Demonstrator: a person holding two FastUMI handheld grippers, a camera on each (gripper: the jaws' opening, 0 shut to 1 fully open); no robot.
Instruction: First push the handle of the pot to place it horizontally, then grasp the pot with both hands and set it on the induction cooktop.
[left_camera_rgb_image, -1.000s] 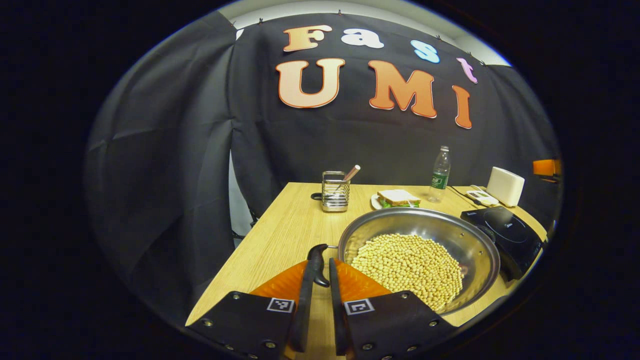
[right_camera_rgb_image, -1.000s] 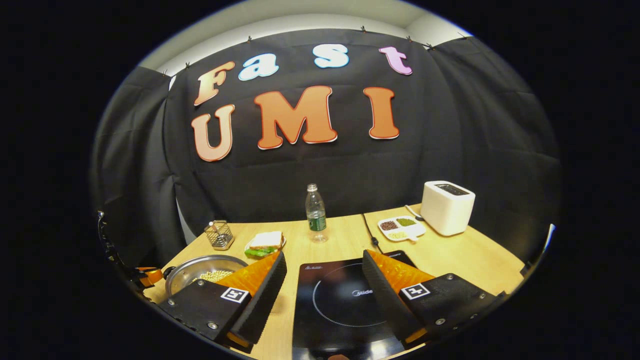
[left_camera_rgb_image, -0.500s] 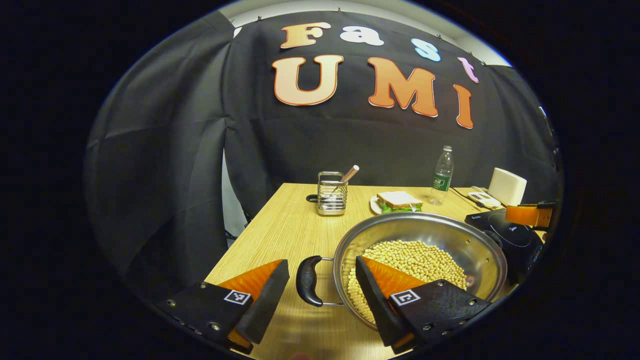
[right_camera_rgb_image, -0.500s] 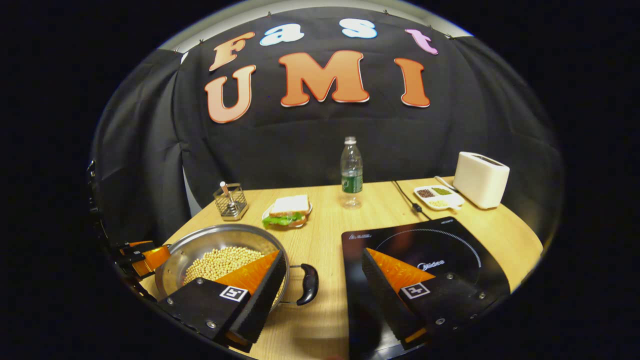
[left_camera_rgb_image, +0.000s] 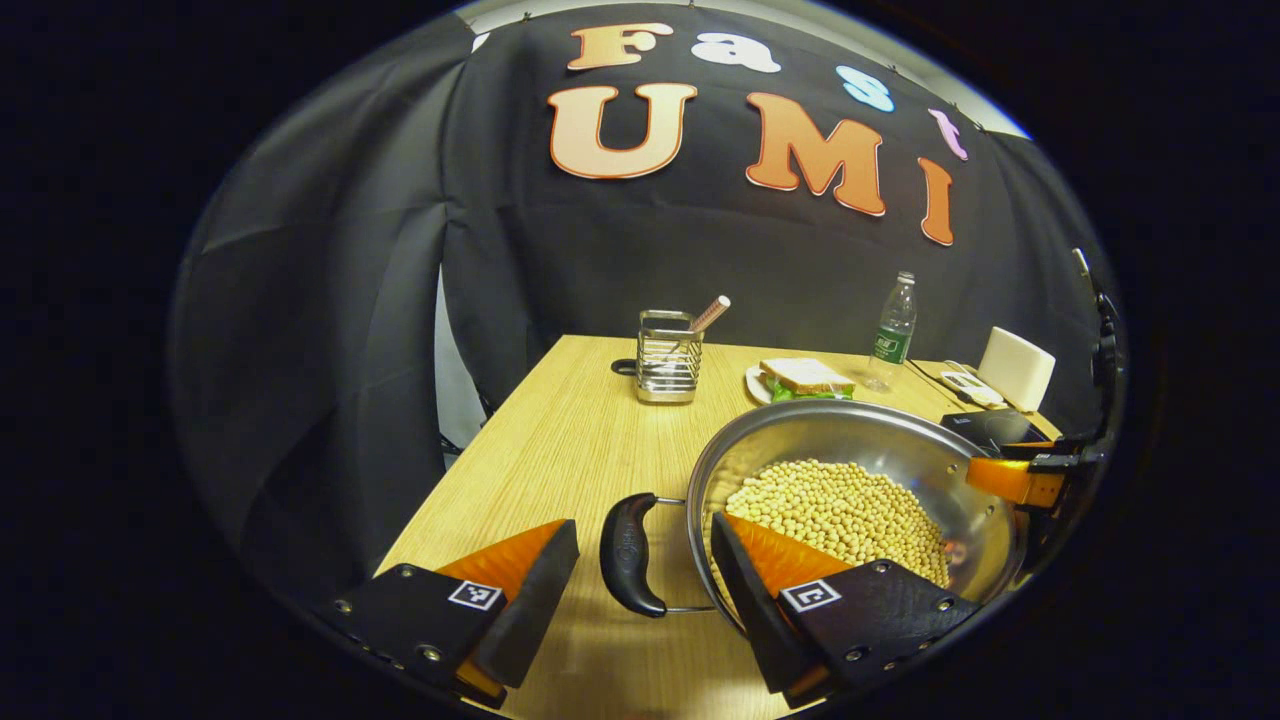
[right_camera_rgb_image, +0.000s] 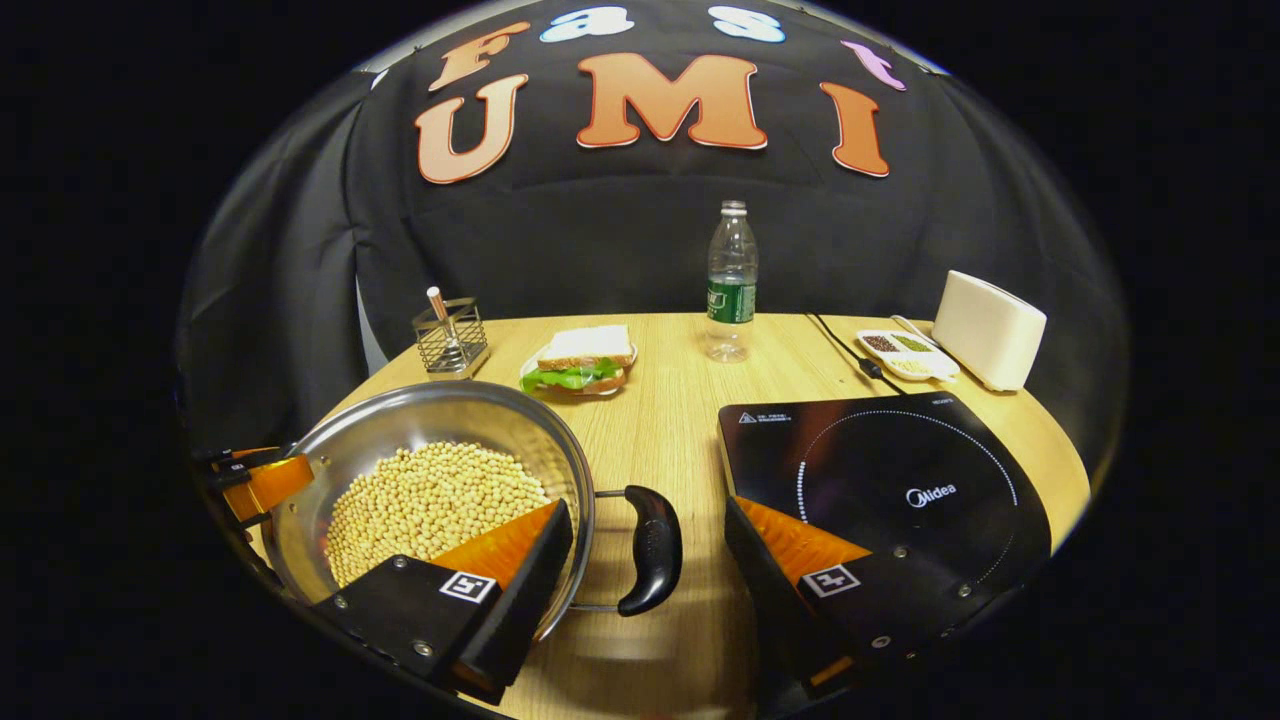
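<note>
A steel pot (left_camera_rgb_image: 850, 420) full of soybeans (left_camera_rgb_image: 850, 505) rests on the wooden table (left_camera_rgb_image: 570, 450). It has a black side handle at each end. My left gripper (left_camera_rgb_image: 640, 600) is open, and the pot's left handle (left_camera_rgb_image: 628, 555) lies between its fingers, untouched. My right gripper (right_camera_rgb_image: 650, 590) is open around the pot's (right_camera_rgb_image: 450, 405) other handle (right_camera_rgb_image: 652, 550), which lies level. One finger of each gripper hangs over the beans (right_camera_rgb_image: 430, 500). The black induction cooktop (right_camera_rgb_image: 900, 480) lies just right of the pot. The right gripper (left_camera_rgb_image: 1020, 480) appears at the pot's far side, as does the left gripper (right_camera_rgb_image: 255, 482).
Toward the back of the table stand a wire utensil holder (right_camera_rgb_image: 450, 335), a sandwich on a plate (right_camera_rgb_image: 580, 362) and a water bottle (right_camera_rgb_image: 730, 285). A divided tray (right_camera_rgb_image: 905, 352), a white toaster (right_camera_rgb_image: 988, 328) and a cable (right_camera_rgb_image: 840, 340) lie behind the cooktop.
My left gripper went from shut beside the left handle to open around it. My right gripper moved from over the cooktop down and left to straddle the right handle.
</note>
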